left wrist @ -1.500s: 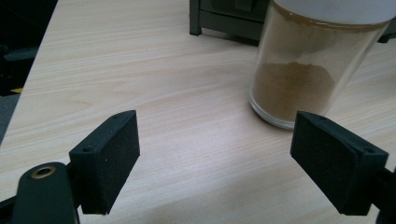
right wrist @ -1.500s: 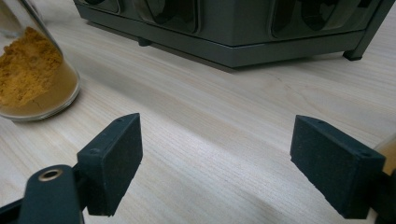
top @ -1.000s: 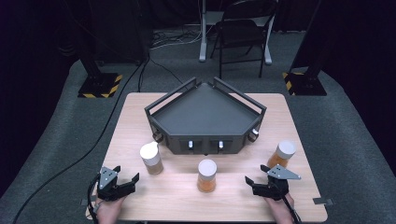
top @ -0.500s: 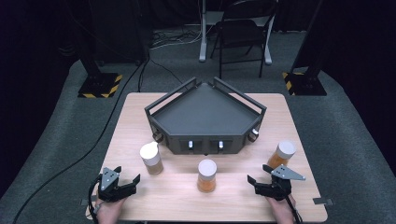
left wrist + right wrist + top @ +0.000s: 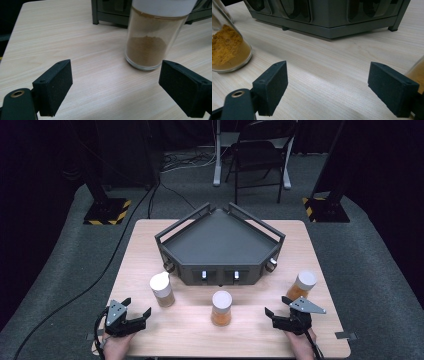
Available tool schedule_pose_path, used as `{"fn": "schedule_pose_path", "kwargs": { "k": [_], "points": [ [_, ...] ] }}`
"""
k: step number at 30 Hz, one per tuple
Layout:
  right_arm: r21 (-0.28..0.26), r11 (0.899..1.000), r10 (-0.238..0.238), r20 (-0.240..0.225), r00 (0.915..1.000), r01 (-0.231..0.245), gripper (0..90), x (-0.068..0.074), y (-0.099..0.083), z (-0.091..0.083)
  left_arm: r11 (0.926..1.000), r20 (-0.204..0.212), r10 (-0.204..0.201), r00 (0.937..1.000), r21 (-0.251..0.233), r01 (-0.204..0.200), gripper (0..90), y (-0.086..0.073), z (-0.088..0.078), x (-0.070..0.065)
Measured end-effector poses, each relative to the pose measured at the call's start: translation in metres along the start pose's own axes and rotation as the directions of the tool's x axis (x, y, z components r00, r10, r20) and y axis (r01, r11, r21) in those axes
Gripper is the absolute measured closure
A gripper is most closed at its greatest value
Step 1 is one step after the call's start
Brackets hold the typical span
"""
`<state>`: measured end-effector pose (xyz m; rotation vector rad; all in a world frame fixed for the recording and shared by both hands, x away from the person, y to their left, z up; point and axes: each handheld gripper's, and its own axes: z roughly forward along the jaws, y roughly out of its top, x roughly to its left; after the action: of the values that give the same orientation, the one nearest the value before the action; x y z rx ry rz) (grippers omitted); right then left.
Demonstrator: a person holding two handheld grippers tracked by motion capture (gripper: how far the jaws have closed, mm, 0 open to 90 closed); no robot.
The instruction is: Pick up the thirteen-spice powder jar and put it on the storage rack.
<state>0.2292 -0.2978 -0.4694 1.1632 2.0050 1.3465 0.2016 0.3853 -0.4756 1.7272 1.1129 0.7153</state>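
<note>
Three spice jars stand on the desk (image 5: 150,240) in front of the dark rack (image 5: 220,245), none loaded: left jar (image 5: 162,290), middle jar (image 5: 221,308), right jar (image 5: 302,286). Left tongs (image 5: 142,312), just opening, spread and empty near the left jar. Right tongs (image 5: 270,314) spread, empty. All moves remain.

wooden table (image 5: 150,235), dark rack (image 5: 220,245) at centre, three spice jars (image 5: 221,307) before it, left gripper (image 5: 134,316) and right gripper (image 5: 276,316) resting, jaws apart
</note>
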Motion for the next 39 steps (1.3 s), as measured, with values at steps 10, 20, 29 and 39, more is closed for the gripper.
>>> {"fn": "schedule_pose_path", "kwargs": {
  "k": [10,20,29,39],
  "points": [
    [0.002,1.0,-0.006,-0.001,1.0,0.006,15.2,0.001,0.001,0.001,0.9997,0.014,0.023,0.9996,-0.011,-0.023,9.8,0.003,0.002,-0.006],
    [-0.001,1.0,-0.008,-0.002,1.0,0.008,15.2,0.0,0.0,0.001,0.9992,0.035,0.003,0.9994,-0.04,-0.002,10.4,0.012,0.006,-0.015],
    [-0.001,1.0,-0.012,-0.006,0.9999,0.012,15.2,0.0,0.0,0.001,0.9996,0.03,0.015,0.9994,-0.024,-0.015,10.8,0.029,0.016,-0.023],
    [0.004,1.0,-0.005,-0.01,0.9999,0.005,15.2,-0.001,0.001,0.002,0.999,0.029,0.039,0.9988,-0.024,-0.038,11.6,0.043,0.028,-0.036]
  ]
}}
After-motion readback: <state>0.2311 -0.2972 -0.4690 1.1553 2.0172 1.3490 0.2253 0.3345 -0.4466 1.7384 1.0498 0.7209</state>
